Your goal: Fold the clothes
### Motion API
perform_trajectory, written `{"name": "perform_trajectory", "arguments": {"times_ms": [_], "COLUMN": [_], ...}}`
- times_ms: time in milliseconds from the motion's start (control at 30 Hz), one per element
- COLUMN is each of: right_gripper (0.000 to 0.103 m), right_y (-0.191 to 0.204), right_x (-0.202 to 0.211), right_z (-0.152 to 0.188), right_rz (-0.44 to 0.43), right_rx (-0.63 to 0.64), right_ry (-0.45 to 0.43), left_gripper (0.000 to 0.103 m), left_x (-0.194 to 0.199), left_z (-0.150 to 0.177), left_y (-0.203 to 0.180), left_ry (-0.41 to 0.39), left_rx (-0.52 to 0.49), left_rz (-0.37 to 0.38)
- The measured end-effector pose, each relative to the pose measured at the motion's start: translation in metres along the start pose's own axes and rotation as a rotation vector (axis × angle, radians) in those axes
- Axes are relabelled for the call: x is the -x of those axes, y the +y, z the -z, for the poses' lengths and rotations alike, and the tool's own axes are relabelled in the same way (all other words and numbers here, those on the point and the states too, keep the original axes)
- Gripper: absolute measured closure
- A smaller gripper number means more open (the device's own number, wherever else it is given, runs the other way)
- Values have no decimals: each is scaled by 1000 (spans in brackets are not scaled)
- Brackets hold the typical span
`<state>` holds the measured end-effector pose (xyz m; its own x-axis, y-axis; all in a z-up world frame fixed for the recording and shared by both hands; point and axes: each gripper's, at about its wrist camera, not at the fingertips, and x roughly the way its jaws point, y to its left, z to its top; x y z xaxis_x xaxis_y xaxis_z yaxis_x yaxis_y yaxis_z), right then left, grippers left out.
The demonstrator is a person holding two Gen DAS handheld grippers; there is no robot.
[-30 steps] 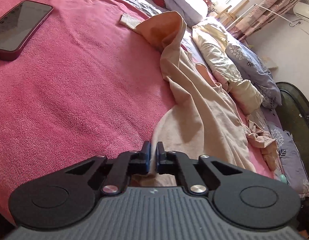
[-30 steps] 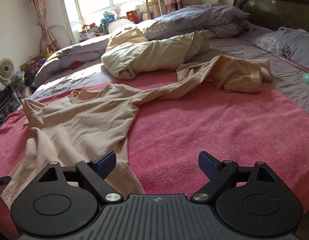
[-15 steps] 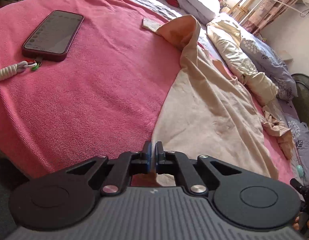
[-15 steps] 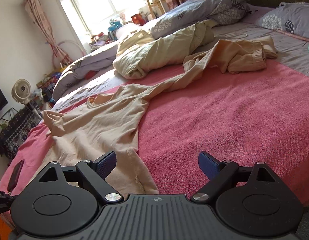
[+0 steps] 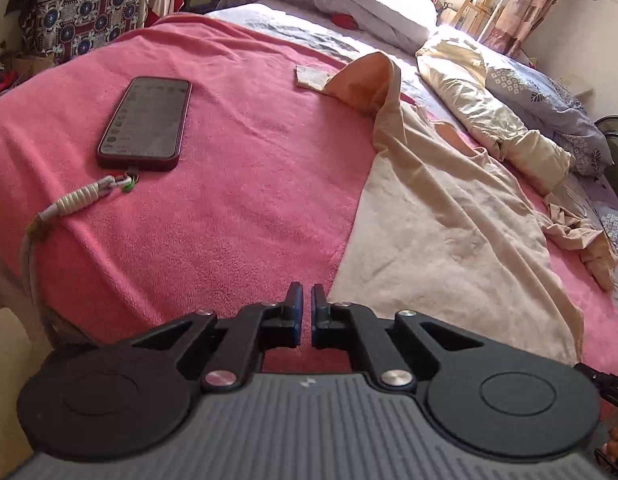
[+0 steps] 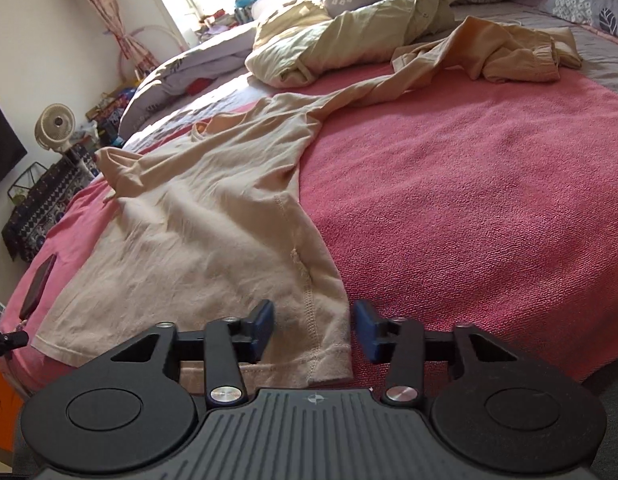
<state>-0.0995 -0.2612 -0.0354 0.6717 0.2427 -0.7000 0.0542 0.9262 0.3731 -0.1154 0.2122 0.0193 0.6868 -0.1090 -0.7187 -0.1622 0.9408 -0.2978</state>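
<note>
Beige shirt [image 6: 213, 216], one of perhaps three garments, lies near one phone [image 5: 147, 122].

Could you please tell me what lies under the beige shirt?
The pink blanket shows beside the beige shirt and runs under it; anything else beneath is covered.

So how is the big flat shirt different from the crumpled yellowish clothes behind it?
The shirt lies spread out on the pink blanket; the yellowish clothes are bunched in a heap. The shirt is tan, the yellowish clothes paler, creamy. The shirt is nearer, those clothes farther back. Both lie unfolded on the bed.
</note>
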Motion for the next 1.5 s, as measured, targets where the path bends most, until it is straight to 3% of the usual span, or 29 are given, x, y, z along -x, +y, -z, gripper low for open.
{"name": "perform_trajectory", "arguments": {"times_ms": [100, 167, 267, 333, 400, 433, 467, 500, 567, 667, 800, 867, 933, 1000, 1033, 1100, 1167, 1233, 1267, 1333, 1367, 1500], "right_gripper": [97, 97, 97, 97, 93, 91, 86, 66, 35, 35, 35, 32, 34, 96, 100, 100, 99, 98, 98, 95, 92, 81], "right_y": [2, 3, -2, -10, -18, -22, -25, -30, -39, -58, -94, -115, -134, -143, -147, -139, -125, -117, -115, -125, -138, -200], "right_x": [6, 15, 24, 28, 33, 35, 38, 33, 19, -31, -107, -135, -164, -173, -173, -151, -118, -88, -80, -82, -91, -123], "right_z": [-1, 0, 4, 5, -5, -15, -25, -42, -81, -150, -232, -257, -275, -283, -288, -304, -315, -311, -307, -294, -286, -240], "right_rz": [-21, -21, 35, 86, 114, 120, 125, 126, 124, 140, 289, 313, 336, 371, 368, 330, 273, 174, 159, 209, 258, 411], "right_rx": [9, 38, 71, 82, 79, 71, 62, 44, -3, -70, -247, -358, -424, -474, -499, -398, -254, -112, -59, -12, -48, -324], "right_ry": [27, 42, 83, 109, 70, 25, -20, -68, -170, -258, -262, -251, -224, -214, -223, -338, -479, -616, -641, -587, -516, -191], "left_gripper": [102, 96, 88, 88, 88, 88, 88, 88, 87, 84, 75, 74, 74, 74, 74, 75, 75, 75, 75, 75, 75, 75], "left_x": [14, 18, -4, -41, -64, -58, -54, -50, -42, -35, -76, -112, -158, -196, -207, -226, -221, -221, -222, -224, -224, -220], "left_z": [-13, -19, -16, -2, 20, 30, 34, 36, 29, -9, -67, -81, -84, -75, -66, -47, -32, -31, -33, -35, -35, -35], "left_y": [-21, -40, -69, -78, -75, -75, -78, -81, -88, -106, -165, -198, -226, -236, -234, -229, -226, -224, -222, -218, -216, -210], "left_ry": [-97, -142, -121, -4, 80, 34, 40, 48, 57, -43, -160, -169, -128, -38, -7, 22, -52, -53, -49, -50, -53, -77], "left_rx": [-87, -169, -308, -384, -443, -487, -535, -565, -602, -617, -621, -629, -634, -627, -630, -649, -713, -705, -688, -667, -661, -639], "left_rz": [108, 149, 78, -59, -146, -142, -153, -165, -155, -50, 40, 38, 21, 8, 7, 8, 13, 24, 36, 57, 66, 89]}}
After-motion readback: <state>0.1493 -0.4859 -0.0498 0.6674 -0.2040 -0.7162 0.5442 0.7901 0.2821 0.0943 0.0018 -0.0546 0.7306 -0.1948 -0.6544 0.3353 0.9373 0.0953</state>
